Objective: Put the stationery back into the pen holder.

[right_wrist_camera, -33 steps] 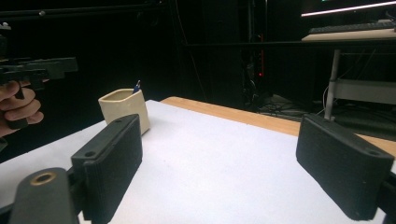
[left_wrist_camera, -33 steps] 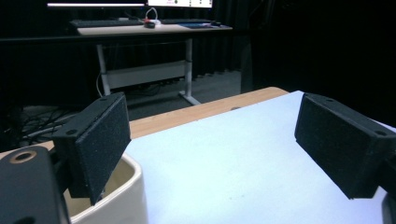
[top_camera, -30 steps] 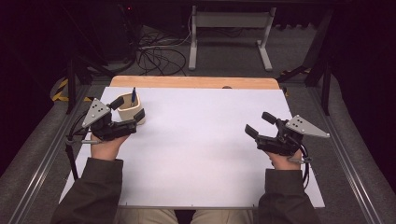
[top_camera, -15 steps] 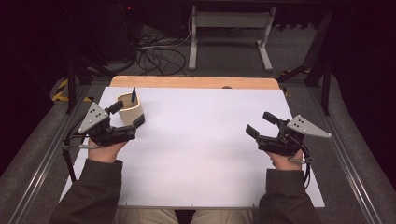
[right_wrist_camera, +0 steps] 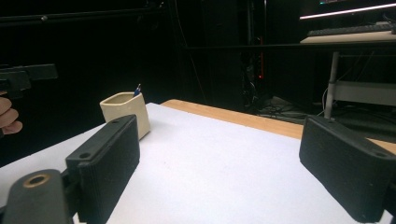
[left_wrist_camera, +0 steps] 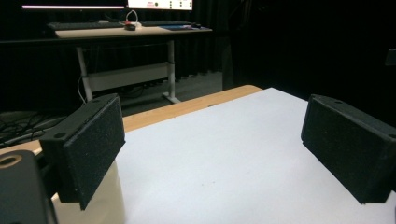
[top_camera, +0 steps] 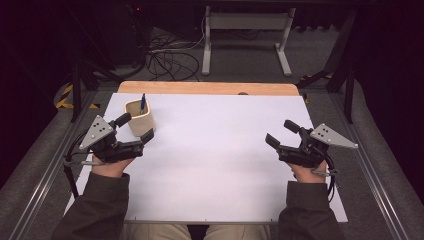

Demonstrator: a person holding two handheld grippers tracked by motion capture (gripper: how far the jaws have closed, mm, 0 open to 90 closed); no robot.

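The cream square-sided ceramic cup [top_camera: 139, 117] holding a blue pen [top_camera: 143, 101] stands near the white worktop's [top_camera: 215, 165] far left corner. The left gripper [top_camera: 136, 131] is spread wide around the cup without touching it. The right gripper [top_camera: 282, 133], also released, hovers near the right edge.

room: dark | floor [top_camera: 320, 55]: grey carpet | desk frame [top_camera: 245, 22]: white | cables [top_camera: 170, 57]: tangled

A cream cup [top_camera: 140, 117] held a blue pen [top_camera: 143, 101] on the plain white table [top_camera: 220, 165], whose far edge beyond the cup was tan wood. Both grippers' jaws were black.
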